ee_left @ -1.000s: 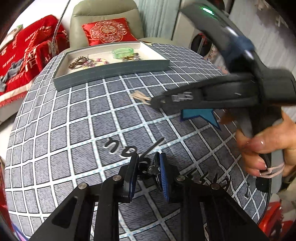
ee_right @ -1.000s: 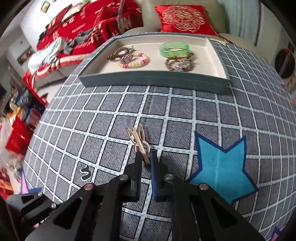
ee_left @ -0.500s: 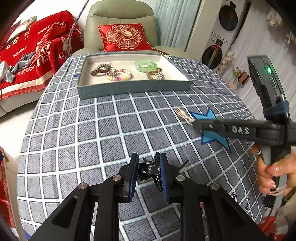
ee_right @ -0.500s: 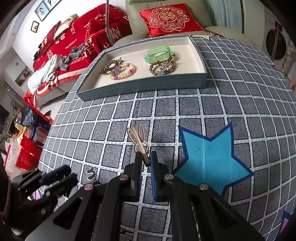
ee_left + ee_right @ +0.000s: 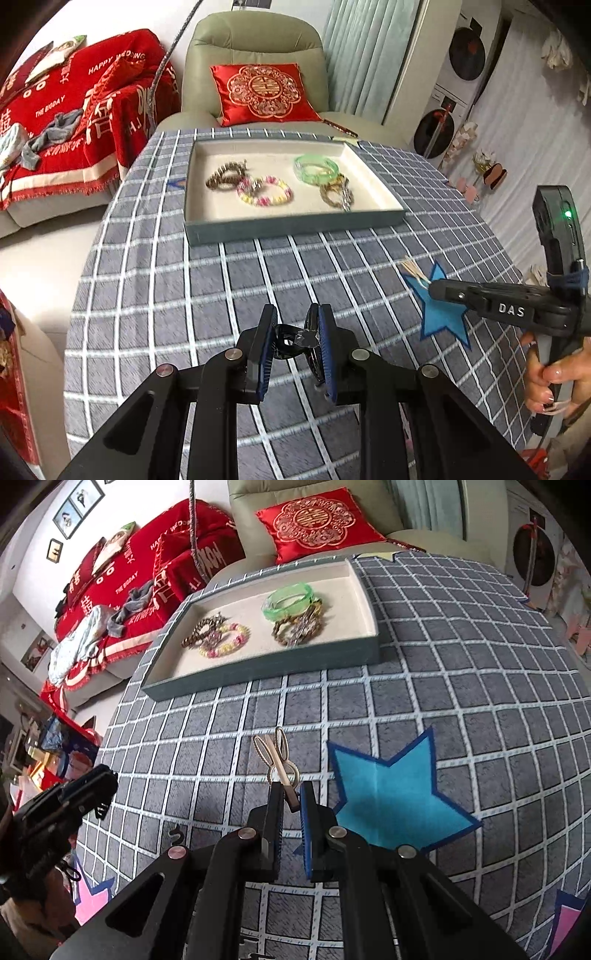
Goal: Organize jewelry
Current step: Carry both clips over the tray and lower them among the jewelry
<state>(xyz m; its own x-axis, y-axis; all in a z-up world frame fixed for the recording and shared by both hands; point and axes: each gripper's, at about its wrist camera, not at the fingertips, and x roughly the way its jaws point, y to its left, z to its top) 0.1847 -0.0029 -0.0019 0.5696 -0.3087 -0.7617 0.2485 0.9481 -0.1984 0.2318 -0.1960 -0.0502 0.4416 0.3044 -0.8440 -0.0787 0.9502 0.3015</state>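
My left gripper (image 5: pixel 295 332) is shut on a small black hair clip (image 5: pixel 295 341) and holds it above the checked tablecloth. My right gripper (image 5: pixel 291 801) is shut on a gold rabbit-shaped hair clip (image 5: pixel 275 751), also seen from the left wrist view (image 5: pixel 412 269). The grey jewelry tray (image 5: pixel 295 225) stands at the far side of the table. In it lie a green bangle (image 5: pixel 316 168), a pink and yellow bead bracelet (image 5: pixel 264 192), a brown bracelet (image 5: pixel 223 177) and a gold bracelet (image 5: pixel 336 194). The tray also shows in the right wrist view (image 5: pixel 266 666).
A blue star patch (image 5: pixel 391 794) lies on the cloth right of the right gripper. A green armchair with a red cushion (image 5: pixel 262 92) stands behind the table. A sofa with a red blanket (image 5: pixel 74 122) is at the left. The table edge (image 5: pixel 79 295) drops off at the left.
Both grippers have risen from the cloth with their clips and drawn back, so the tray shows more fully. The right gripper has moved off to the right in the left wrist view.
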